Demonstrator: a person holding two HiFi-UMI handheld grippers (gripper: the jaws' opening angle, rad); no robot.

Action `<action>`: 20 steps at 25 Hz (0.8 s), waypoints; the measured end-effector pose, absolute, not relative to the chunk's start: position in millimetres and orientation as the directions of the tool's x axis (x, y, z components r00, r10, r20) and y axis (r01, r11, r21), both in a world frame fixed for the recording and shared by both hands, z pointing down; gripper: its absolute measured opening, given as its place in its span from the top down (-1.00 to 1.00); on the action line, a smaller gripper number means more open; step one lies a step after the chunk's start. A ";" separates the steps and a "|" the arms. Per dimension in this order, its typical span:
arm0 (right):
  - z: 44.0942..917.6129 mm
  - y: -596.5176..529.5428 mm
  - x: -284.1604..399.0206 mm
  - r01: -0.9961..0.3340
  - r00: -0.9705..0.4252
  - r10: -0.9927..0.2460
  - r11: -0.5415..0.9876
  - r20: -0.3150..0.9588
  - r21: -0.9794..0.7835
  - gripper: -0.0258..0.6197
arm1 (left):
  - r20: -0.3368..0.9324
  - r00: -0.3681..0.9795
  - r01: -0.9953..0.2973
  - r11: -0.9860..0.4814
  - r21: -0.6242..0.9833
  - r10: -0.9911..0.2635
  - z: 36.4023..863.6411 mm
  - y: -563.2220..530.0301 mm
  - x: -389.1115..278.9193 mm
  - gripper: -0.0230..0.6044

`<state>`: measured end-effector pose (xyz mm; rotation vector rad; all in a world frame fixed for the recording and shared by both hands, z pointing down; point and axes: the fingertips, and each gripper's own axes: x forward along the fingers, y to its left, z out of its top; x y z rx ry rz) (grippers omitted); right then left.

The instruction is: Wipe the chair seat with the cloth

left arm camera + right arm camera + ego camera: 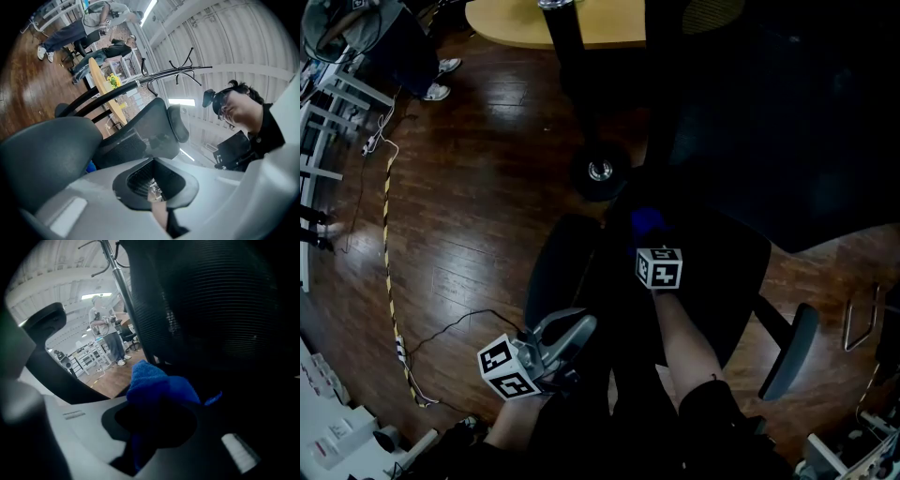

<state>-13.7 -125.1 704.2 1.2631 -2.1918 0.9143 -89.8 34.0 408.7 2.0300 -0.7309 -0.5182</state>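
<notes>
Dimly, right claw [158, 411] grips blue cloth [151, 381] on the near-black chair seat [724, 274]; left claw [157, 186] clenched empty.

dark wood floor [487, 216], tan round table [516, 23], striped floor cable [386, 244], coat stand [178, 71]

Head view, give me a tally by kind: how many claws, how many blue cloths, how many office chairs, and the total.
Claws: 2, the left claw and the right claw
Blue cloths: 1, the blue cloth in the right claw
Office chairs: 1, the black chair
Total: 4
</notes>
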 end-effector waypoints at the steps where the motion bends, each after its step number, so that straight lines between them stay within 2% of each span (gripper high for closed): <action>1: 707.4 -122.3 3.1 -0.888 -0.457 -0.588 0.341 0.667 -0.308 0.71 | -0.080 0.742 -0.297 -0.433 0.851 -0.666 408.0 33.6 -88.1 0.97; 14: 713.3 -42.3 287.9 -0.989 -0.062 -0.666 -0.062 0.743 -0.138 0.71 | -0.091 0.836 -0.229 -0.496 0.837 -0.540 415.2 29.4 -19.9 0.97; 16: 708.6 -31.6 318.3 -0.982 -0.030 -0.672 -0.118 0.740 -0.147 0.71 | -0.088 0.841 -0.230 -0.500 0.835 -0.534 415.8 28.6 -14.2 0.97; 20: 703.6 -27.0 332.6 -0.984 -0.025 -0.683 -0.112 0.730 -0.138 0.71 | -0.090 0.844 -0.228 -0.504 0.833 -0.529 414.1 26.6 -9.3 0.97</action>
